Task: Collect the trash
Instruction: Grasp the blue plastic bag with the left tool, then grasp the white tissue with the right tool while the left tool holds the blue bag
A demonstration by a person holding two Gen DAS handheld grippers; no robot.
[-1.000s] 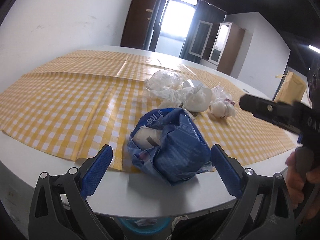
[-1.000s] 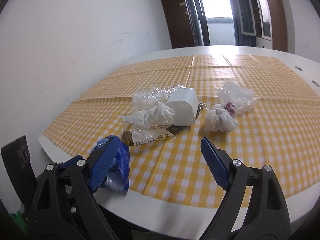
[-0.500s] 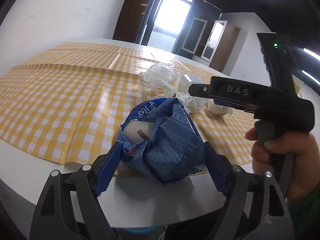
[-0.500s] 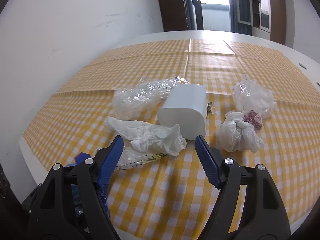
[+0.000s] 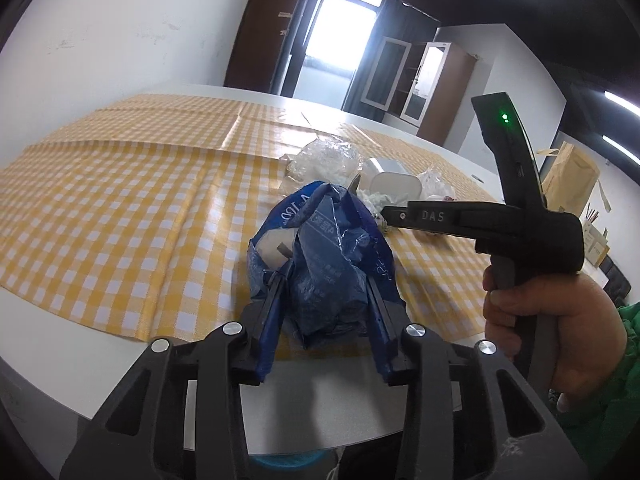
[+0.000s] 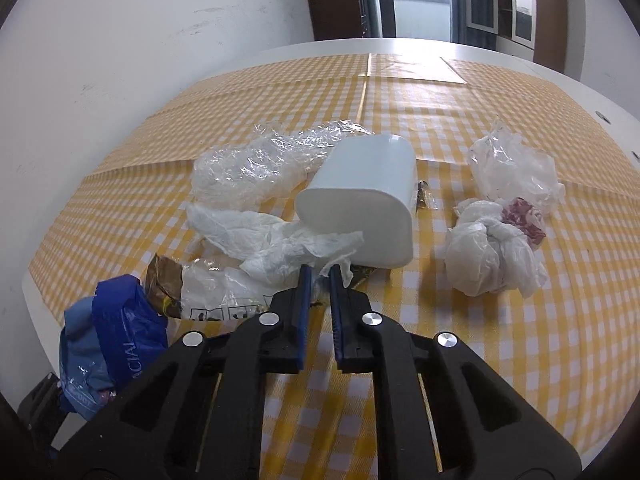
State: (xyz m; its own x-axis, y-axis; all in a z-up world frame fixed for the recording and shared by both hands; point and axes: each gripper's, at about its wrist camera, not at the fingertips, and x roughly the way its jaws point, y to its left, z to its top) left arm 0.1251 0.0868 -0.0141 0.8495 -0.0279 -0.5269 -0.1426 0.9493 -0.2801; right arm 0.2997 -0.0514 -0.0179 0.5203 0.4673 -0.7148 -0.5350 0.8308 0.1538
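Left tool (image 5: pixel 325 296) has closed from wide open a moment ago and now squeezes the blue plastic bag (image 5: pixel 324 252) between its blue pads at the near edge of the tabletop (image 5: pixel 120 360). Right tool (image 6: pixel 318 280) has also narrowed to a slim gap, its tips at the crumpled white tissue (image 6: pixel 280 244) just ahead; whether it pinches the tissue I cannot tell. Beyond it lie the white container (image 6: pixel 360 208), clear wrap (image 6: pixel 256 168) and knotted white bag (image 6: pixel 488 256). Both pickups seem under way; the rest is uncollected.
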